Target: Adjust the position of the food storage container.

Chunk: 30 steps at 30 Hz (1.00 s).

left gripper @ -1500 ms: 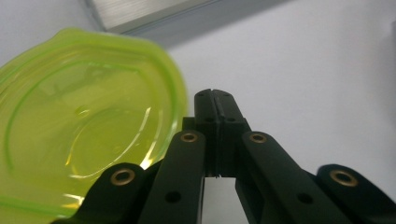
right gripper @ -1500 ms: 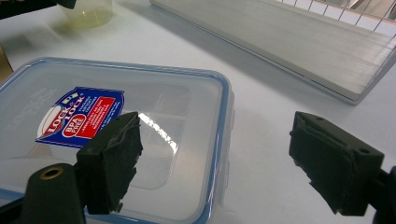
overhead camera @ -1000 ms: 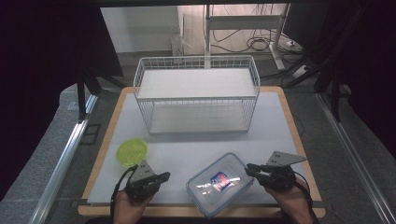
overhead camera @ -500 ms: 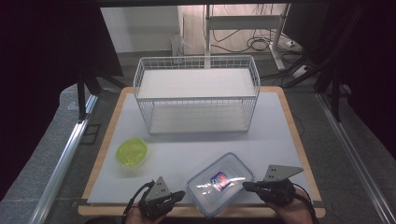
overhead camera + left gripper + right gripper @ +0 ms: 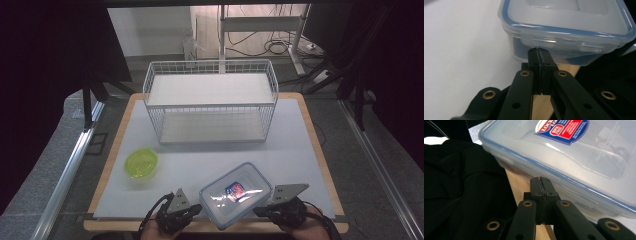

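A clear plastic container with a blue-rimmed lid and a red and blue label lies slantwise at the near edge of the white mat. My left gripper is at its left end, shut. In the left gripper view the closed tips touch the container just under a side latch, with nothing between them. My right gripper is at the container's right end, also shut. In the right gripper view its tips press against the container below the lid rim.
A white wire basket with a shelf stands at the back middle of the mat. A small lime-green bowl sits at the left. The wooden board's near edge runs just under both hands.
Both grippers have drawn back toward the near edge and moved in against the two ends of the container. The container has hardly moved.
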### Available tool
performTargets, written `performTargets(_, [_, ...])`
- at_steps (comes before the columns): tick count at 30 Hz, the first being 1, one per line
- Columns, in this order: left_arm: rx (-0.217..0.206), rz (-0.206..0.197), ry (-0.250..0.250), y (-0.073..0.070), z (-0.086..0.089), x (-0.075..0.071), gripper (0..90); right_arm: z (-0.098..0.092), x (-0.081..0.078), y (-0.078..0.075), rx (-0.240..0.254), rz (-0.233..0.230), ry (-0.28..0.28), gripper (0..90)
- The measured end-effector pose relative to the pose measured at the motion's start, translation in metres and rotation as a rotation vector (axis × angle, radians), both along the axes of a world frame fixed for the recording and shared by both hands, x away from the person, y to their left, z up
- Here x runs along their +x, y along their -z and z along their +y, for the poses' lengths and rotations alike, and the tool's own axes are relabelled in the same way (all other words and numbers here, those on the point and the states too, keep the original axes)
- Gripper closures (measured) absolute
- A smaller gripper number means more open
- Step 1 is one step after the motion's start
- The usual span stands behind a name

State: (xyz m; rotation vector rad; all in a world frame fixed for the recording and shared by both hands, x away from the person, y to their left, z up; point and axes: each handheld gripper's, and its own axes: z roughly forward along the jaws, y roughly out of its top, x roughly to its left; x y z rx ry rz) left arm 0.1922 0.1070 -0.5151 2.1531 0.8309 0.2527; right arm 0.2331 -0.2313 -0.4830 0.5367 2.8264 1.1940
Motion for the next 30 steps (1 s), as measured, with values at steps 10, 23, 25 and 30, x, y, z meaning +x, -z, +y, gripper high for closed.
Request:
performTargets(10, [-0.021, 0.010, -0.050, 0.001, 0.004, 0.026, 89.4, 0.013, 0.008, 0.009, -0.085, -0.046, 0.038, 90.0])
performTargets(23, [-0.019, 0.059, -0.034, 0.007, -0.002, 0.025, 89.1, -0.035, 0.027, -0.003, -0.061, -0.062, 0.235, 89.8])
performTargets(25, [-0.004, 0.069, -0.018, 0.009, -0.007, 0.023, 89.0, -0.040, 0.031, -0.005, -0.065, -0.086, 0.268, 89.1])
performTargets(30, [0.011, 0.075, 0.000, 0.011, -0.014, 0.022, 88.4, -0.043, 0.042, -0.003, -0.076, -0.083, 0.300, 88.1])
